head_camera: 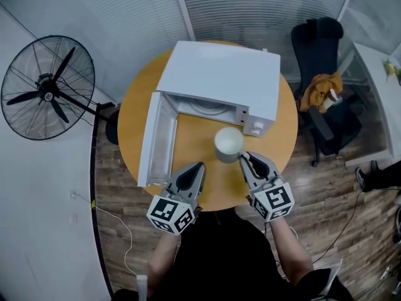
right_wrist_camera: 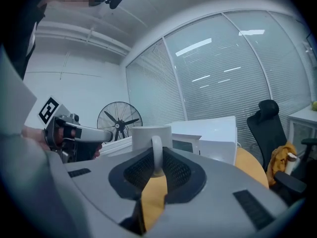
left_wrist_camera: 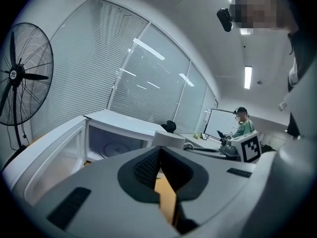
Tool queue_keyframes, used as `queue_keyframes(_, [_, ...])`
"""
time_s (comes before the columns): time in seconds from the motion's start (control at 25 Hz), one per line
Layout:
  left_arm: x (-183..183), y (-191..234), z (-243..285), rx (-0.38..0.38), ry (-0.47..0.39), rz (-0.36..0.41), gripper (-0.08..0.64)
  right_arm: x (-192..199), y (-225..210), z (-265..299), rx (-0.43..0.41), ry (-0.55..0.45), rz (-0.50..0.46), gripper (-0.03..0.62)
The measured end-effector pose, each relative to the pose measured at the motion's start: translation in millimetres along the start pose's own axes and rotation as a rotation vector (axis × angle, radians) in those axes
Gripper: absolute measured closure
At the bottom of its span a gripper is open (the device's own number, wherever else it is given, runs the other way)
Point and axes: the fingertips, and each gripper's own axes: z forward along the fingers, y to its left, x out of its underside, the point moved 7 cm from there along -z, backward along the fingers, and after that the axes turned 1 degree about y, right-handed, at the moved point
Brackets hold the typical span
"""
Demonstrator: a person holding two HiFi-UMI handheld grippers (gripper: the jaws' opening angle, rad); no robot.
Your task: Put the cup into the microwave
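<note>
A white cup (head_camera: pixel 229 143) stands on the round wooden table (head_camera: pixel 135 121), just in front of the white microwave (head_camera: pixel 219 74). The microwave's door (head_camera: pixel 150 140) is swung wide open to the left, and the glass turntable shows inside. My right gripper (head_camera: pixel 243 157) is shut on the cup's handle; in the right gripper view the handle (right_wrist_camera: pixel 156 152) sits pinched between the pads, below the cup's body (right_wrist_camera: pixel 151 132). My left gripper (head_camera: pixel 200 165) hovers over the table left of the cup, shut, holding nothing. In the left gripper view, the cup (left_wrist_camera: pixel 168 139) shows just beyond the jaws, with the open microwave (left_wrist_camera: pixel 114 145) behind.
A standing fan (head_camera: pixel 47 86) is on the floor to the left of the table. A black office chair (head_camera: pixel 319 49) with a yellow cloth (head_camera: pixel 322 86) stands at the right, next to a white desk (head_camera: pixel 376 93). A person (left_wrist_camera: pixel 242 125) sits far back.
</note>
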Motion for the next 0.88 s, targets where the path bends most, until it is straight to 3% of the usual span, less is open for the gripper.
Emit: queue_keyframes(0.88, [12.3, 42.9, 27.0, 0.009, 0.008, -0.009, 0.565, 36.4, -4.2, 70.1, 0.051, 0.006, -0.018, 0.537])
